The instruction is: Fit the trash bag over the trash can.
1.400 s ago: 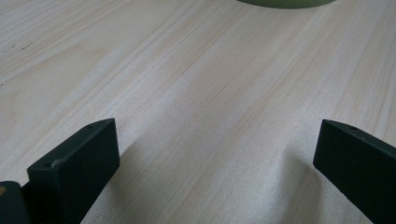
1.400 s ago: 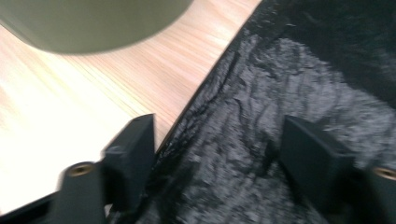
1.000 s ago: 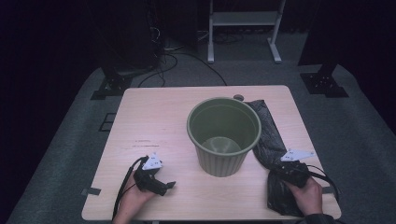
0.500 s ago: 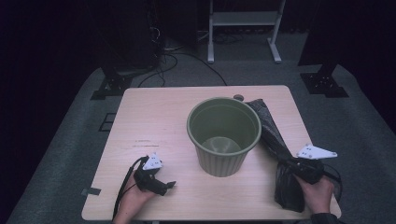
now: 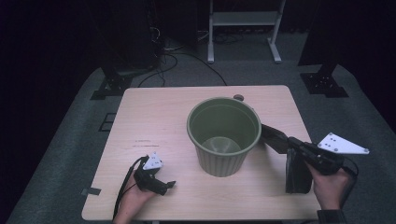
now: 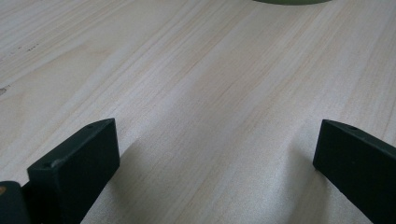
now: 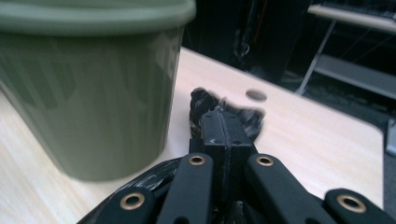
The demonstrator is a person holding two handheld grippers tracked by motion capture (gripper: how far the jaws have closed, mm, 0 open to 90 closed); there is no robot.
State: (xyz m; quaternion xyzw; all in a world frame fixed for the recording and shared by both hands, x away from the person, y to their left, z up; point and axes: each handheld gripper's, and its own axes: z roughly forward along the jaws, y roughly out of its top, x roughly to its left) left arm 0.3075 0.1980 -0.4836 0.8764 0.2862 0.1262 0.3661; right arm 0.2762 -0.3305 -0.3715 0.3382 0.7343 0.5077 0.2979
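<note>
An olive-green bucket [image 5: 224, 135] stands upright and empty in the middle of the wooden table [image 5: 154, 116]. To its right my right gripper [image 5: 293, 143] is shut on a black plastic bag [image 5: 297, 173]. The bag hangs from the jaws in a fold, and one end trails back toward the bucket. In the right gripper view the closed jaws [image 7: 226, 128] pinch crumpled black film [image 7: 203, 100] next to the bucket wall [image 7: 88, 93]. My left gripper [image 5: 168, 185] rests near the table's front left, open, with bare wood between its jaws [image 6: 217, 158].
A small dark round object [image 5: 238, 97] lies on the table just behind the bucket. A white metal stand [image 5: 243, 28], cables and black tripod feet [image 5: 324, 81] stand on the grey floor beyond the table. The bucket's base [image 6: 289, 1] lies ahead of the left gripper.
My right gripper has risen and shifted right with the black bag, pulling most of it up off the table. The left gripper has stayed where it was.
</note>
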